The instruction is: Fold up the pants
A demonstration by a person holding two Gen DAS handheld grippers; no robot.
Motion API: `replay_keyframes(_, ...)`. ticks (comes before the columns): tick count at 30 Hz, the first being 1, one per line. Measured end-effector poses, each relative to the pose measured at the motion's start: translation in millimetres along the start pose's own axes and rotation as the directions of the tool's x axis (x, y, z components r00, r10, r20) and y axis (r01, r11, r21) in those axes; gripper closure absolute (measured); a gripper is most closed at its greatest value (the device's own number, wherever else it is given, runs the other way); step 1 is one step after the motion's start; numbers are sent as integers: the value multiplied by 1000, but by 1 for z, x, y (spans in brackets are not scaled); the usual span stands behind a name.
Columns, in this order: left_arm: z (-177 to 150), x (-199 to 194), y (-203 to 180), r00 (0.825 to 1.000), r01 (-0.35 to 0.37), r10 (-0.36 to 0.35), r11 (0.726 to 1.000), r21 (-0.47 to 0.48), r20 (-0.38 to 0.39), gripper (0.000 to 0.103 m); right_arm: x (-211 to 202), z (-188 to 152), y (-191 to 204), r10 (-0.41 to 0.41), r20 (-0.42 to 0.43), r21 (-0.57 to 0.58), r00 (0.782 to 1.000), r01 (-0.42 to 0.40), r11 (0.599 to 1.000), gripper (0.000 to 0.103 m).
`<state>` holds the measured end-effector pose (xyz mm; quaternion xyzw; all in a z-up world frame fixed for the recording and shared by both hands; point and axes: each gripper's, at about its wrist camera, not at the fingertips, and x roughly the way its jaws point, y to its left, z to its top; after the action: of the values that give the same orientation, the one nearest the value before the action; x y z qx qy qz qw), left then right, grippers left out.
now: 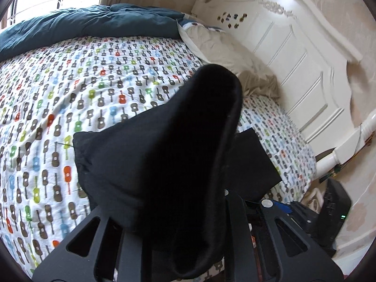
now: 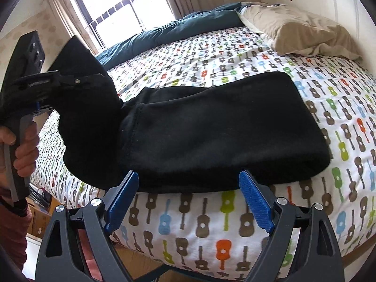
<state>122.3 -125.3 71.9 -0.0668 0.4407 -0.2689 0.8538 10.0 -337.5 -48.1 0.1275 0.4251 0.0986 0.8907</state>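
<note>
The black pants (image 2: 211, 129) lie folded on the guitar-print bed sheet (image 2: 235, 54) near the bed's front edge. My left gripper (image 2: 94, 80) is shut on one end of the pants and holds it lifted above the bed at the left. In the left wrist view that raised cloth (image 1: 178, 155) drapes over the fingers and hides them. My right gripper (image 2: 188, 188) is open with its blue pads (image 2: 255, 199) apart, just in front of the near edge of the pants, holding nothing.
A dark teal duvet (image 2: 178, 30) is bunched at the far side of the bed. A beige pillow (image 2: 298, 30) lies by the white headboard (image 1: 293, 40). A window (image 2: 127, 7) is behind. Dark equipment (image 1: 333, 211) stands on the floor beside the bed.
</note>
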Motion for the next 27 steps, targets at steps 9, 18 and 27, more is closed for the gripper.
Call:
replay_keyframes(9,-6,49,-28,992,-119,120,992,33,-35,88,-8,-5,-24,-21,6,52,1000,21,998,17)
replay_keyframes(18,-11,89,-43,970,-239,240,970,35,-40,88,-15,-10,-42,-37,7,89,999,36,995,17)
replay_keyframes(27,-17,110,-57,948,-316,317,947,63,-20,87,-16,-12,-55,-44,-3,114,999,44,992,17)
